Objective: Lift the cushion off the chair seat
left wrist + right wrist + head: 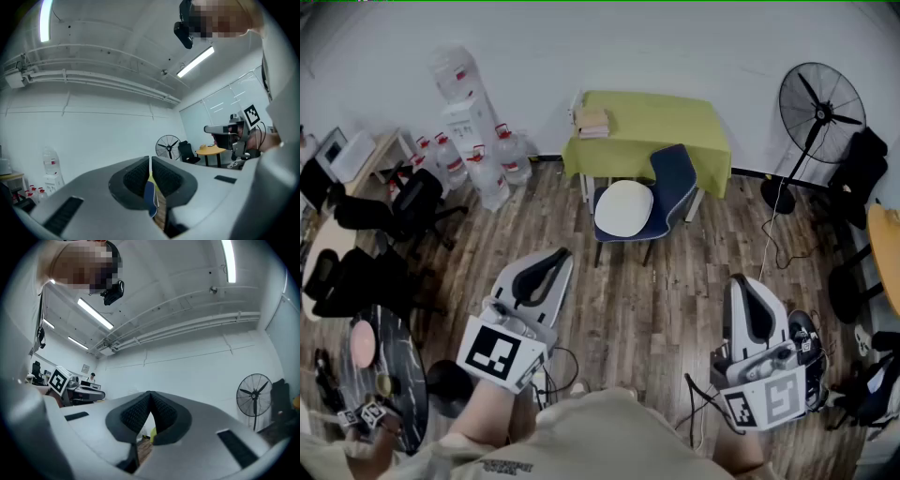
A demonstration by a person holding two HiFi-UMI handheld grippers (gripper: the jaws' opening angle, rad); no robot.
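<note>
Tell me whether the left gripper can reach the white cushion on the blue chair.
Probably not yet: the left gripper, jaws shut, is well short of the cushion on the chair. Only open floor lies between, so nothing seems to block an approach.

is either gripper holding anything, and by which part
Nothing is held: left gripper and right gripper are shut and empty; the cushion lies on the chair.

Head view: chair (677, 180) seat mostly covered by cushion (623, 208); rear legs not visible. Orange table (887, 251) cut off at R edge. Book stack (592, 120): too small to read.
Left gripper view: chair reduced to blue sliver below closed jaws of left gripper (150, 160).
Right gripper view: yellow-green sliver, prob. tablecloth (153, 432), behind right gripper (150, 394); fan (254, 397) base hidden.
</note>
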